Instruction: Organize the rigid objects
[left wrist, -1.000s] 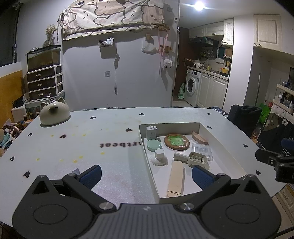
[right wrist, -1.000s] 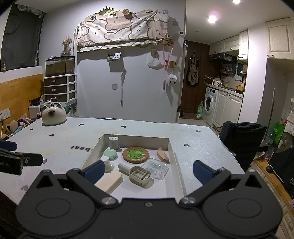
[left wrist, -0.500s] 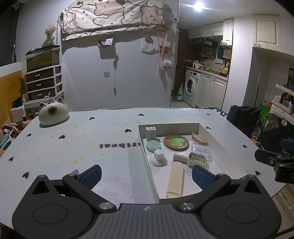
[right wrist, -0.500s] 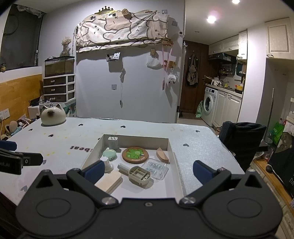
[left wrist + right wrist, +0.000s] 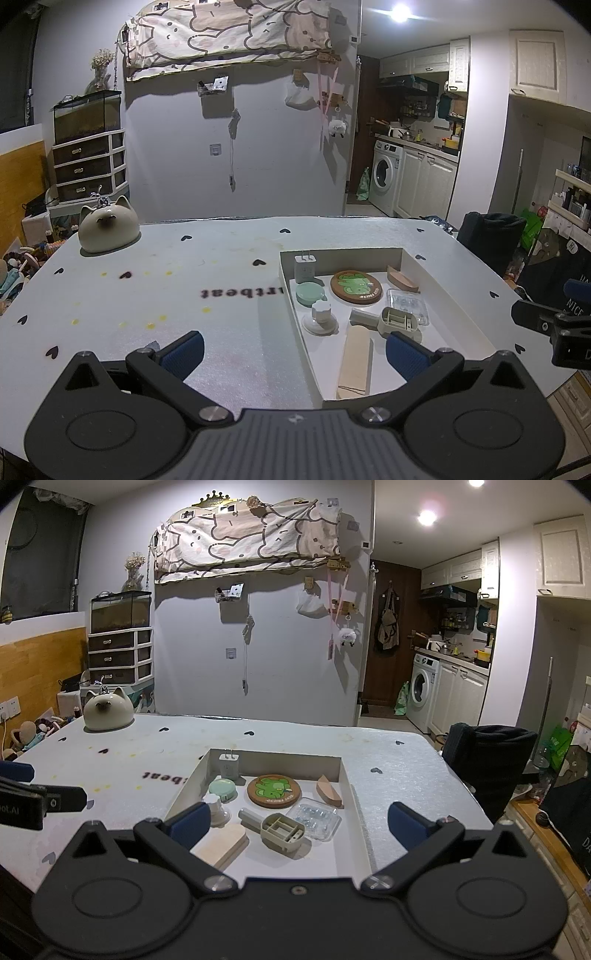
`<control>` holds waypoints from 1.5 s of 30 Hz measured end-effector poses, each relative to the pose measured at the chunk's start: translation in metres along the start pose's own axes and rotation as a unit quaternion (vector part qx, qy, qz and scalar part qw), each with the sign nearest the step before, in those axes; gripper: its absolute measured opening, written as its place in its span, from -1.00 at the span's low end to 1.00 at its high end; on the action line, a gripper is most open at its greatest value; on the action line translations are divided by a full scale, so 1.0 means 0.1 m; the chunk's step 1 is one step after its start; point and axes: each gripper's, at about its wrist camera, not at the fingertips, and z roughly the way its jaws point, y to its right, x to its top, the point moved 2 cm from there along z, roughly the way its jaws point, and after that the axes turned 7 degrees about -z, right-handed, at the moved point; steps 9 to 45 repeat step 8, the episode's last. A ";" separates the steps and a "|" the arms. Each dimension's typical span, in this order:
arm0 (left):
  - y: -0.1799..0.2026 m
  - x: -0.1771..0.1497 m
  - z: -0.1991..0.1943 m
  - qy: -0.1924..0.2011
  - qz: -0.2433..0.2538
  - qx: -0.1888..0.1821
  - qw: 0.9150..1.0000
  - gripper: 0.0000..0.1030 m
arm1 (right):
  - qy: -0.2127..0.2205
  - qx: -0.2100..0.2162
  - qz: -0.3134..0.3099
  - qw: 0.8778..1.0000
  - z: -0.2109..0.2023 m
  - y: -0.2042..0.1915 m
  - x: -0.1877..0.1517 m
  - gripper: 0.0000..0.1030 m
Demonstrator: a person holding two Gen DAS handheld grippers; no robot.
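Note:
A shallow white box [image 5: 454,295] [image 5: 352,794] lies on the table and holds several rigid items. Inside it are a white charger plug [image 5: 304,266] [image 5: 229,765], a mint round case [image 5: 309,293] [image 5: 222,789], a round coaster with a green picture [image 5: 356,287] [image 5: 273,790], a wooden boat shape [image 5: 402,282] [image 5: 328,791], a clear plastic case [image 5: 408,305] [image 5: 316,818], a beige comb-like holder [image 5: 397,320] [image 5: 281,830], a white suction cup [image 5: 320,318] and a long wooden board [image 5: 355,360] [image 5: 221,845]. My left gripper [image 5: 293,352] hovers open over the box's near left wall. My right gripper [image 5: 295,821] is open above the box's near end.
A cat-shaped ceramic jar [image 5: 108,229] [image 5: 108,709] sits at the table's far left. The white tabletop [image 5: 166,288] carries small black hearts and printed letters. A dark chair [image 5: 491,760] stands off the right edge. The right gripper's finger shows at the left view's right edge.

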 end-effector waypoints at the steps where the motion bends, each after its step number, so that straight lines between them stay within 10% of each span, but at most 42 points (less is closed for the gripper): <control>1: 0.00 0.00 0.00 0.000 0.000 0.000 1.000 1.00 | 0.000 0.000 0.000 1.000 0.01 0.00 0.00 1.00; 45: 0.03 0.06 0.01 0.000 0.002 -0.003 1.000 1.00 | -0.001 -0.002 0.001 1.000 0.03 -0.01 0.01 1.00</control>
